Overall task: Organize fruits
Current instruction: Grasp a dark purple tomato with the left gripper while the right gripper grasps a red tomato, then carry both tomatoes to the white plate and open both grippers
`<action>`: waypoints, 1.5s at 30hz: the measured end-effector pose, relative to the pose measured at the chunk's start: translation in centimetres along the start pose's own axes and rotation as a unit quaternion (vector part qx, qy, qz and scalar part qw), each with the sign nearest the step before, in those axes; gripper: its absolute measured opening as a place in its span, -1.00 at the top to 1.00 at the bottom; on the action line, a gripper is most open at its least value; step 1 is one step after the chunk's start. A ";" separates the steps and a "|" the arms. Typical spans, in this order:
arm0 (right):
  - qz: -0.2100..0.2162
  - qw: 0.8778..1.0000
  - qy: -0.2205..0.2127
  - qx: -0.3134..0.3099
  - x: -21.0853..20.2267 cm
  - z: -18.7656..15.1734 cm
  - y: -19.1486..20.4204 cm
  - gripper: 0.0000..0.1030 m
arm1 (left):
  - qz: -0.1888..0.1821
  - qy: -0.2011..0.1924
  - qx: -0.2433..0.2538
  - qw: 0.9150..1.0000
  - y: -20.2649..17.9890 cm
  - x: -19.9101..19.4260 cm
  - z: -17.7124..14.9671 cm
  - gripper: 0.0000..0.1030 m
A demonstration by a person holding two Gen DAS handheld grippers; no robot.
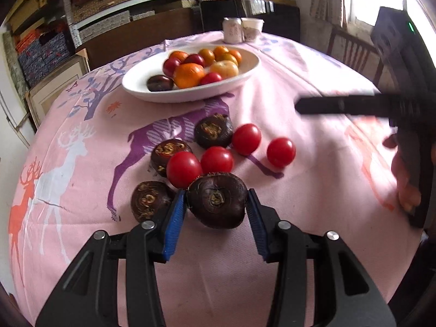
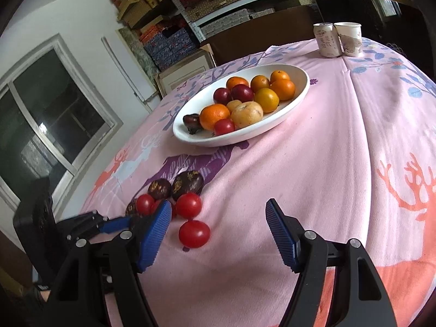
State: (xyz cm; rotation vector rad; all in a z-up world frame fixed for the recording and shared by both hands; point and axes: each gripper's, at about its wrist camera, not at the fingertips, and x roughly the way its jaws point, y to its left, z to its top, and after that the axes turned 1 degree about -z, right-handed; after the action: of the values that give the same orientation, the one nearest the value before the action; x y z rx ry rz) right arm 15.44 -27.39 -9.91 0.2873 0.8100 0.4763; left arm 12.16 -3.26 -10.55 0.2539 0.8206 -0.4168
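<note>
Blue pads of my left gripper [image 1: 217, 204] sit on either side of a dark water chestnut [image 1: 216, 200] on the pink tablecloth [image 1: 313, 204] — the left pad touches it, the right is at its edge, so I cannot tell whether the grip is firm. Just beyond lie three more chestnuts and four red cherry tomatoes [image 1: 246, 139], with the white oval dish [image 1: 190, 95] of oranges, plums and one chestnut farther back.

My right gripper [image 2: 218, 229] hangs spread wide and holding nothing, above the cloth, with the nearest tomato [image 2: 194, 233] just beside its left finger. Only the right wrist view shows the window [image 2: 49, 114]; only the left wrist view shows my right hand [image 1: 403, 174] wrapped round its handle. A can [image 2: 327, 39] and paper cup [image 2: 350, 38] stand at the far edge.
</note>
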 end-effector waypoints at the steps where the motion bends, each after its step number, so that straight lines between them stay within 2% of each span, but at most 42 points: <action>1: -0.004 1.000 0.010 -0.020 0.1 -0.3 0.8 -0.41 | -0.007 -0.012 -0.014 1.000 0.6 -0.5 0.0 0.15; 3: -0.019 0.997 0.033 -0.071 0.6 -1.0 2.7 -0.40 | -0.017 -0.037 -0.048 0.998 1.9 -1.5 0.0 0.15; 6: -0.047 0.989 0.057 -0.129 1.7 -1.7 5.1 -0.38 | -0.028 -0.046 -0.078 0.995 3.1 -2.0 -0.1 0.15; 9: -0.064 0.985 0.071 -0.141 2.8 -1.8 5.9 -0.13 | -0.018 -0.043 -0.071 0.996 2.7 -1.9 0.0 0.15; 11: -0.075 0.984 0.087 -0.138 3.7 -1.6 6.0 0.13 | -0.009 -0.041 -0.059 0.997 2.2 -1.8 0.0 0.15; 12: -0.076 0.984 0.097 -0.132 4.2 -1.6 5.8 0.18 | -0.008 -0.039 -0.055 0.998 2.0 -1.7 0.0 0.15; 14: -0.076 0.985 0.094 -0.119 4.3 -1.4 5.5 0.38 | -0.006 -0.033 -0.053 0.998 2.0 -1.5 -0.1 0.15; 26: -0.054 0.991 0.080 -0.090 2.5 -1.7 4.6 0.40 | -0.008 -0.029 -0.061 0.998 2.4 -1.3 -0.1 0.15; 34: -0.037 0.996 0.056 -0.065 0.6 -0.7 3.2 0.40 | -0.003 -0.023 -0.065 0.998 2.5 -1.0 0.1 0.15; 37: -0.027 0.997 0.047 -0.052 0.2 0.0 2.5 0.40 | -0.014 -0.025 -0.075 0.997 3.0 -1.3 0.6 0.15; 40: -0.025 0.998 0.029 -0.045 -0.4 1.9 2.0 0.40 | -0.021 -0.043 -0.073 0.996 3.6 -2.0 2.9 0.15; 45: -0.014 0.999 -0.016 -0.024 -0.6 8.6 1.1 0.40 | -0.017 -0.080 -0.045 0.996 4.1 -1.7 9.5 0.14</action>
State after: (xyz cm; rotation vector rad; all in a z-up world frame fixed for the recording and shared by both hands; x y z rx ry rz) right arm 21.22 -27.32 -3.39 0.2387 0.7696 0.4623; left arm 19.13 -2.73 -2.80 0.1218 0.6861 -0.4254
